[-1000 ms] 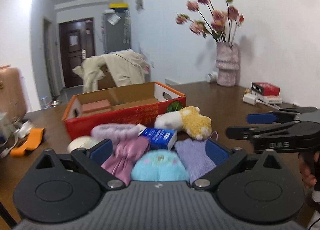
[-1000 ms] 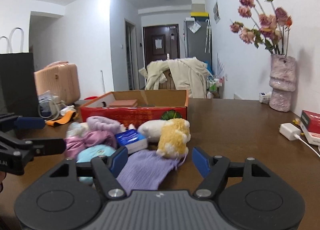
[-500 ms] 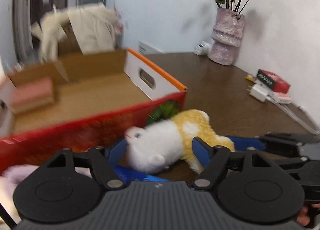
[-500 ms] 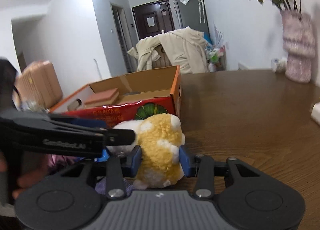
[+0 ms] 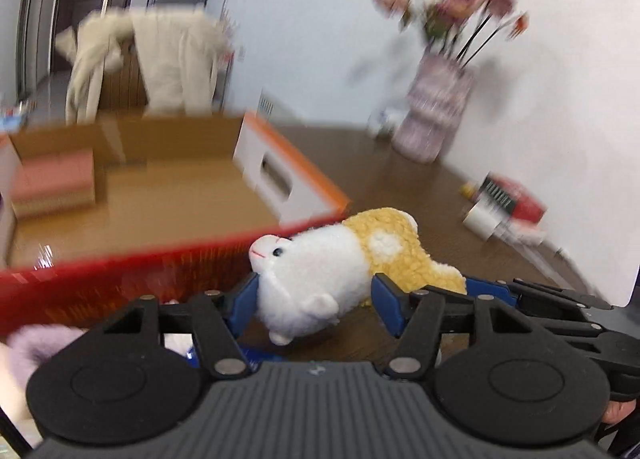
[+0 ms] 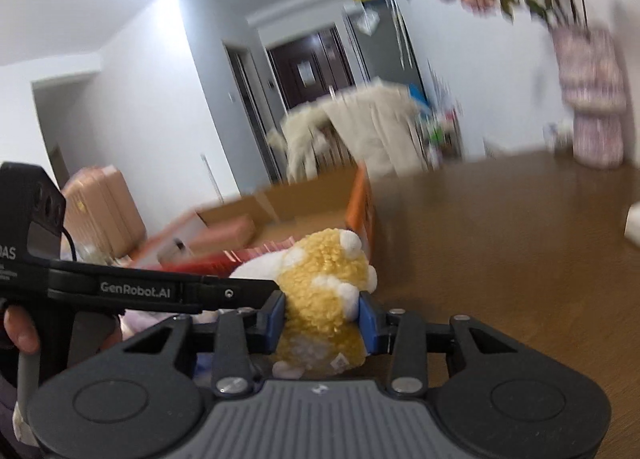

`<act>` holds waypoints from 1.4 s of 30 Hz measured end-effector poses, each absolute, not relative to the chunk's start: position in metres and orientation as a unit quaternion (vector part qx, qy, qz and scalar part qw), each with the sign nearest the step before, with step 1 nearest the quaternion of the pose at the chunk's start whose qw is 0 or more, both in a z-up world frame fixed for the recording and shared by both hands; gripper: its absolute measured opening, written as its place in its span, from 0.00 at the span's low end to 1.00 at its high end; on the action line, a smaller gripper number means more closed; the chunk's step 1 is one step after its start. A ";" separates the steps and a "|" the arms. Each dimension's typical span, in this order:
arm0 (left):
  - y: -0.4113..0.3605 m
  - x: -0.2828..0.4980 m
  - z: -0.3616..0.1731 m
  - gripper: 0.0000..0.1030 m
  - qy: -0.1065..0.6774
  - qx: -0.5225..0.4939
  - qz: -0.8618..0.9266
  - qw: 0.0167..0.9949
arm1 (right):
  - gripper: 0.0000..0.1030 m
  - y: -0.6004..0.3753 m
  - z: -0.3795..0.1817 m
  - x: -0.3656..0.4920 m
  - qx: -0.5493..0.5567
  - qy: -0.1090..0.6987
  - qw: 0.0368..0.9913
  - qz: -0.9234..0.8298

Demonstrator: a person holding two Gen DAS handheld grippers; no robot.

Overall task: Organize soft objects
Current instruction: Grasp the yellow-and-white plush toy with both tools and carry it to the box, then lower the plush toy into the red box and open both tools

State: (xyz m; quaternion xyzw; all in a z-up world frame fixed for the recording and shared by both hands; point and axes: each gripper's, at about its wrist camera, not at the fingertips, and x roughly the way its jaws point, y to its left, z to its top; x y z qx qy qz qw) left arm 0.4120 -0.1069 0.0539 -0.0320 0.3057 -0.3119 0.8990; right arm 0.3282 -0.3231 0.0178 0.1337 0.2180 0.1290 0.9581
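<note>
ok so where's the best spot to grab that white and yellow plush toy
Grip the plush toy across its narrow width, coming from the near side along the table. It lies lengthwise, so each end gives a squashable handle: the left gripper brackets the white head, and the right gripper pinches the yellow rear.

I see the fluffy white-and-yellow plush hamster toy [image 5: 320, 279] lying on its side between my left gripper's [image 5: 316, 299] blue pads, white head toward that tool, pink nose tipped up-left. Its curly yellow rear [image 6: 324, 299] sits squeezed between my right gripper's [image 6: 322, 321] pads.
</note>
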 end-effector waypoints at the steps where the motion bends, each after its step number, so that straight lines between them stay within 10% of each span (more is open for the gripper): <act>1: -0.103 0.402 0.064 0.60 0.293 -0.031 -0.314 0.902 | 0.36 -0.321 0.028 0.320 0.131 0.207 0.961 0.131; 16: -0.063 0.340 0.124 0.55 0.234 -0.051 -0.298 0.924 | 0.36 -0.287 0.099 0.260 0.122 0.158 0.966 0.164; 32: -0.055 0.621 0.070 0.57 0.369 -0.141 -0.254 0.883 | 0.34 -0.284 0.082 0.544 0.122 0.283 0.939 0.153; 42: -0.060 0.639 0.047 0.61 0.380 -0.107 -0.220 0.892 | 0.37 -0.248 0.034 0.585 -0.025 0.307 0.950 0.054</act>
